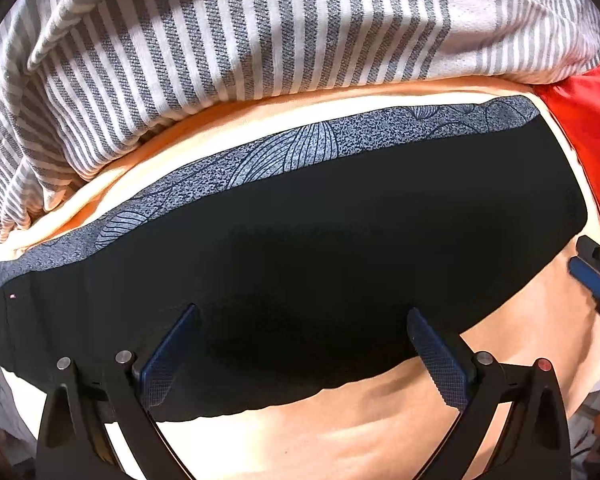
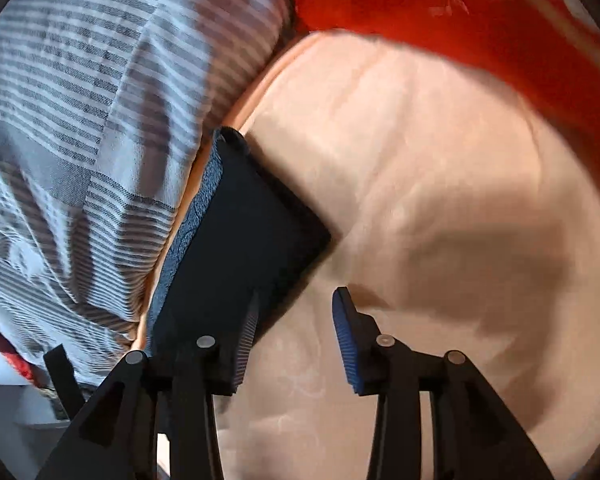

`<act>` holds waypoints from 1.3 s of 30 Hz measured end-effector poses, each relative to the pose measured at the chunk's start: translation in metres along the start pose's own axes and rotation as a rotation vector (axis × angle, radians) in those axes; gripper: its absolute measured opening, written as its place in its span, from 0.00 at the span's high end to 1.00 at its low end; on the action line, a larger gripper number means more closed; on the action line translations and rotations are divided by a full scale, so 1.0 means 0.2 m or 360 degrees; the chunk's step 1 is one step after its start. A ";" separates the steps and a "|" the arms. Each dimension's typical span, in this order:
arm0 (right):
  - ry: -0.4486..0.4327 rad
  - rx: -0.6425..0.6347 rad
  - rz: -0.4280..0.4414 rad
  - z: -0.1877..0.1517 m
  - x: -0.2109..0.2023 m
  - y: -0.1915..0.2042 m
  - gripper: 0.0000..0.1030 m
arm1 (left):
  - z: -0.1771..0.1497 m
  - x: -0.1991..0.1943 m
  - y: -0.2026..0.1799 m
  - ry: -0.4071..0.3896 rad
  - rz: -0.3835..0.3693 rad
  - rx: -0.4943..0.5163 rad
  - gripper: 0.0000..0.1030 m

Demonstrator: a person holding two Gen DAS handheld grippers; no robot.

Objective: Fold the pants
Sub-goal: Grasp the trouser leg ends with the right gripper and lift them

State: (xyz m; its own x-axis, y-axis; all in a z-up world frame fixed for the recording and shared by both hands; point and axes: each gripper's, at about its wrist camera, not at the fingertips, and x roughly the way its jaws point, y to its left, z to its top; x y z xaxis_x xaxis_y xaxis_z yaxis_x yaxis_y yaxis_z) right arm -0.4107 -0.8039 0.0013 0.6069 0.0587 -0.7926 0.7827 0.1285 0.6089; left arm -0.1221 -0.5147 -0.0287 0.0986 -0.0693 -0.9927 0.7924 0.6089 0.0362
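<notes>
The black pants lie folded flat on a peach sheet, with a grey patterned waistband along the far edge. My left gripper is open, just above the pants' near edge, holding nothing. My right gripper is open and empty beside the pants' right end; its left finger overlaps the black fabric. The right gripper's blue pads show at the right edge of the left wrist view.
A grey-and-white striped blanket is bunched behind the pants, also in the right wrist view. A red cloth lies at the right, also at the back in the right wrist view. Peach sheet spreads right of the pants.
</notes>
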 end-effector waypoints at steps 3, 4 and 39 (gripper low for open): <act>0.0012 0.0056 0.0153 0.00 0.08 -0.03 0.59 | 0.02 0.00 -0.05 -0.0007 0.0028 0.0016 0.00; 0.0018 0.0083 0.0191 0.01 0.10 -0.04 0.59 | 0.03 -0.01 -0.07 -0.0006 0.0034 0.0017 0.00; 0.0153 0.0124 0.0527 0.13 0.43 0.20 0.87 | 0.28 -0.10 -0.19 -0.0197 0.0297 -0.0348 0.00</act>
State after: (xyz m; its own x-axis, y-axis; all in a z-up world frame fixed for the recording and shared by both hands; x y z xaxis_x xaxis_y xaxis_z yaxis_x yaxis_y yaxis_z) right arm -0.3231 -0.8198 -0.0409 0.8169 0.1777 -0.5487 0.5559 0.0109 0.8312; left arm -0.1199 -0.5804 -0.0030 0.3136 -0.0279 -0.9491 0.6066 0.7749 0.1776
